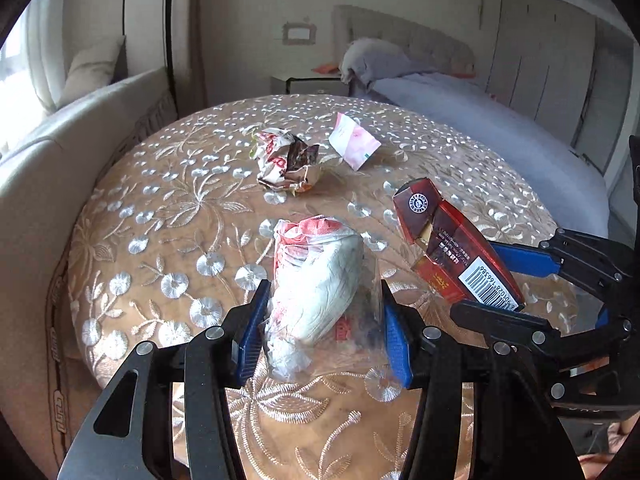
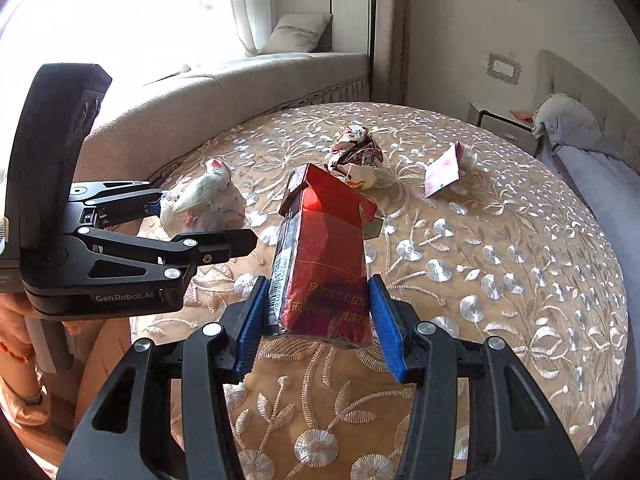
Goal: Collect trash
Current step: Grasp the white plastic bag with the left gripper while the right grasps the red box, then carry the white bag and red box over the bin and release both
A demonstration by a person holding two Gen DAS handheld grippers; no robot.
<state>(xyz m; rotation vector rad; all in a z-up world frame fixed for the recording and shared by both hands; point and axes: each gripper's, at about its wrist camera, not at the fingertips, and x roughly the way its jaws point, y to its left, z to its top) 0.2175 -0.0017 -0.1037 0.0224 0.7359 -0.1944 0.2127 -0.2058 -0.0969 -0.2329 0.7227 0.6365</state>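
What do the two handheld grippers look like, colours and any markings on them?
Both are black, angular linkage frames with silver round pivot pins and triangular cut-outs. Each finger carries a ribbed blue pad. The left gripper has a tall black housing and white GenRobot.AI lettering on its base. The right gripper shows the same build. No cables are visible.

Round table under a tan cloth (image 1: 168, 216) with silver-white embroidered flowers and beige leaf and stem stitching; crumpled clear plastic bag (image 1: 316, 292) with white wadding inside and red print; dark red and maroon cardboard cigarette box (image 2: 320, 256) with gold lettering, a white barcode patch and a round white emblem on its flap; crumpled paper wrapper (image 1: 286, 164), white with red lettering and a dark brown patch; small flat paper packet (image 1: 354, 142), pink and white; both grippers black with blue ribbed pads (image 2: 250, 326); bed with pale lavender-grey bedding (image 1: 480, 120); beige cushioned window seat (image 2: 256, 72).
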